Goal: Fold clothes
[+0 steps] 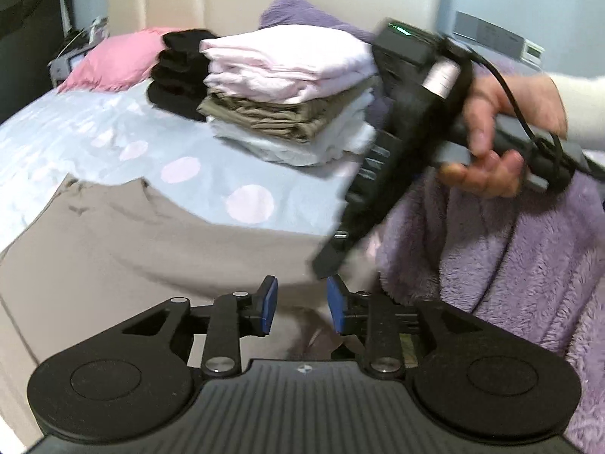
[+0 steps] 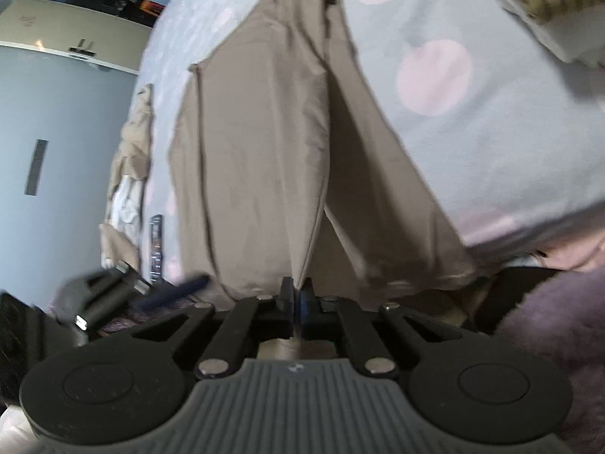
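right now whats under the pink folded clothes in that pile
Under the pink clothes lie a tan piece, then white ones, resting on the bedsheet. Anything deeper inside the stack is covered.

Folded stack (image 2: 548, 3) cut off, blurred

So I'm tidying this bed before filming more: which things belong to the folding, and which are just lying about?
Folding:
- tan garment, pinched in the right gripper
- left gripper, jaws apart
- stack of folded clothes

Lying about:
- pink pillow
- purple blanket
- remote
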`<state>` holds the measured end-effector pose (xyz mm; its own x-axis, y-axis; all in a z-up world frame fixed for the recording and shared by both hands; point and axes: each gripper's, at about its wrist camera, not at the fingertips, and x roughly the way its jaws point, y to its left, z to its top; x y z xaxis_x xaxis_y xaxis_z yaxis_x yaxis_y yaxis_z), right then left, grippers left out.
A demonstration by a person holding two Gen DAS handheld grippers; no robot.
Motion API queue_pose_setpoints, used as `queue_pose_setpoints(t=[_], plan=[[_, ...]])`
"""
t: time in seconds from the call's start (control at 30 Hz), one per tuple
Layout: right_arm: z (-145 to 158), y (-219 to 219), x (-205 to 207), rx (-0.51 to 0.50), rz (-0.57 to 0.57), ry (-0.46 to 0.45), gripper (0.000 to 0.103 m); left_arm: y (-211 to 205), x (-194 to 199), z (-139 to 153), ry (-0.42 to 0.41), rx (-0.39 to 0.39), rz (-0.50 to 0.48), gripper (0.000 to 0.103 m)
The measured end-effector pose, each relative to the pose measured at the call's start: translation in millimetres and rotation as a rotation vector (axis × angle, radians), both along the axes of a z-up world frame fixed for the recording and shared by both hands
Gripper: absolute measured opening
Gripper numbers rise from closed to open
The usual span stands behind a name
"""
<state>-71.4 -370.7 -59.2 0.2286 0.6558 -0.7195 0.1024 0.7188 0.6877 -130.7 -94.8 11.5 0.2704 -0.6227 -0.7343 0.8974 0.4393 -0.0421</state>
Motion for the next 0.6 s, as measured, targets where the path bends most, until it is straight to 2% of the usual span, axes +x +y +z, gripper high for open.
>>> queue_pose_setpoints(t=[0.3, 0.6], plan=[[-28, -7, 4, 0.004, -0.024, 0.057, 0.004, -2, 88, -2, 0.008, 0.052, 0.155, 0.036], [-29, -9, 10, 0.026, -0.03, 0.047, 0.004, -49, 171, -13, -0.002, 0.092, 0.18, 0.036]])
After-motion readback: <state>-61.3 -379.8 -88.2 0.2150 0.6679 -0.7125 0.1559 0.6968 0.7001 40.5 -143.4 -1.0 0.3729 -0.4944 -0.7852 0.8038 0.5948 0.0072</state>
